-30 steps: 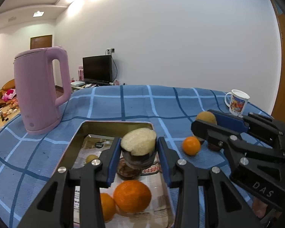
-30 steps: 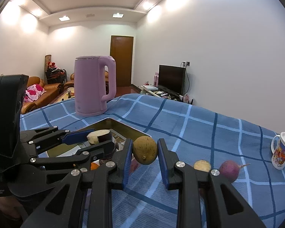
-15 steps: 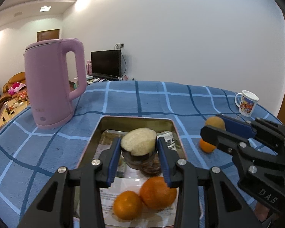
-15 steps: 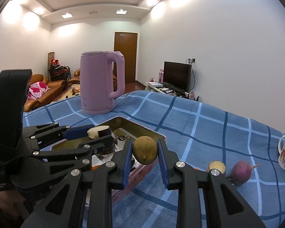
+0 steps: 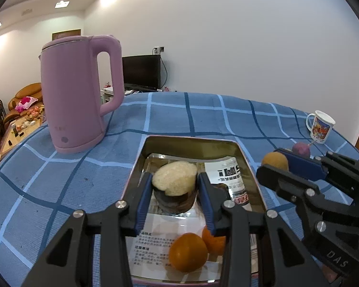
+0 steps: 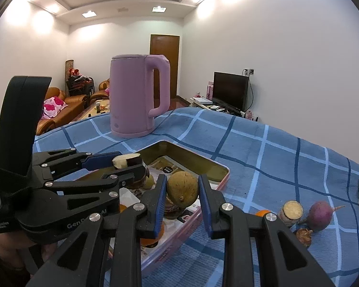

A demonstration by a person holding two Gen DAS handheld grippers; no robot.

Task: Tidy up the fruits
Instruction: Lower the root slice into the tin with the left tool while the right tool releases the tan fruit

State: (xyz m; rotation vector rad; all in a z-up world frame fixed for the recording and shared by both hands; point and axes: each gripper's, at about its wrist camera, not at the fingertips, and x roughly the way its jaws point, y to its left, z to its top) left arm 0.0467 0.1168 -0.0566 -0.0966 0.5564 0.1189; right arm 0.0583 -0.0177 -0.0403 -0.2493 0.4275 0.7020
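left gripper: your left gripper [image 5: 174, 186], low in the centre of the left wrist view, has its blue pads clamped on a dark-skinned cut fruit [image 5: 174, 184] whose pale cut face points up; it hangs over the tray.
right gripper: your right gripper [image 6: 182, 190], low in the centre of the right wrist view, is clamped on a round brown fruit [image 6: 182, 189], held over the tray's near right edge.
oranges: two oranges [image 5: 188, 252] lie touching each other at the near end of the tray, in the lower centre of the left wrist view, partly behind a gripper finger.
tray: a shallow metal tray [image 5: 191, 143] with a pink outer wall lies on the table, lined with printed paper.
loose produce: in the lower right of the right wrist view, a cut piece with a pale face [image 6: 291, 211] stands just beside a purple root [image 6: 319, 215]; a small orange [image 6: 262, 213] peeks out behind your finger, and a brown scrap [image 6: 303, 235] lies near them.
table: a blue checked cloth [image 5: 83, 179] covers it.
kettle: a pink kettle [image 5: 74, 95] stands upright beyond the tray, in the left half of the frame.
mug: a printed white mug [image 5: 320, 126] stands at the far right of the table.
room: a dark television [image 6: 230, 91] sits against the far wall, right of centre.
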